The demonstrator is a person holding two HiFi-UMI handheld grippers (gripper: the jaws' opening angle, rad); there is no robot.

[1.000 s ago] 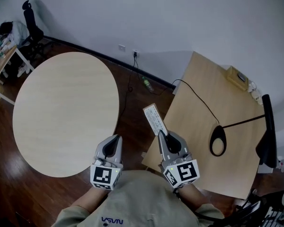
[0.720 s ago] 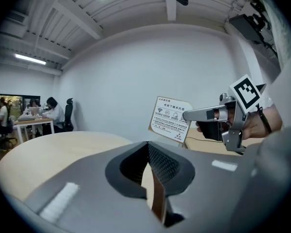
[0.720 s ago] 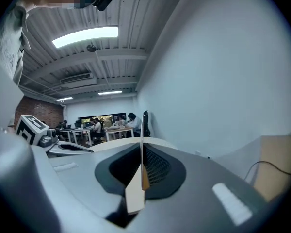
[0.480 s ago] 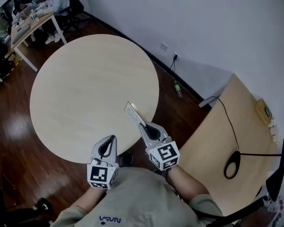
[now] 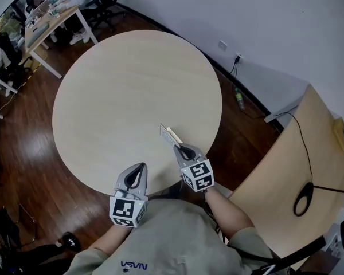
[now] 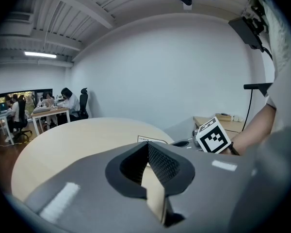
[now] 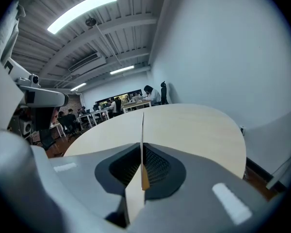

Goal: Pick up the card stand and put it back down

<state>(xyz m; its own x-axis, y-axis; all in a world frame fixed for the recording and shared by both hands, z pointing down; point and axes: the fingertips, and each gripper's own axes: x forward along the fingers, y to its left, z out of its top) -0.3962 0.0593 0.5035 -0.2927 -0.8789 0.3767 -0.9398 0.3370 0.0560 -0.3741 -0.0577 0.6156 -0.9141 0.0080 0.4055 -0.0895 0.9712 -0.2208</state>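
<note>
The card stand [image 5: 171,136] is a thin, pale printed card, and my right gripper [image 5: 183,149] is shut on its near end. It hangs over the near right part of the round beige table [image 5: 126,90]. In the right gripper view the card stand [image 7: 142,130] shows edge-on, pinched between the dark pads of the right gripper [image 7: 142,152]. My left gripper [image 5: 136,173] sits at the table's near edge, shut with nothing in it. The left gripper view shows that left gripper [image 6: 148,147] with its pads together, and the card stand [image 6: 152,140] ahead to the right.
A rectangular wooden desk [image 5: 286,171] stands to the right, with a cable and a black ring-shaped base [image 5: 303,198] on it. Between table and desk is dark wood floor with a bottle [image 5: 239,99] by the wall. Office desks with seated people [image 5: 51,10] are at the far left.
My right gripper has carried the card stand leftward, from the gap by the rectangular desk to above the round table. The left gripper stays shut near the table's near edge.
</note>
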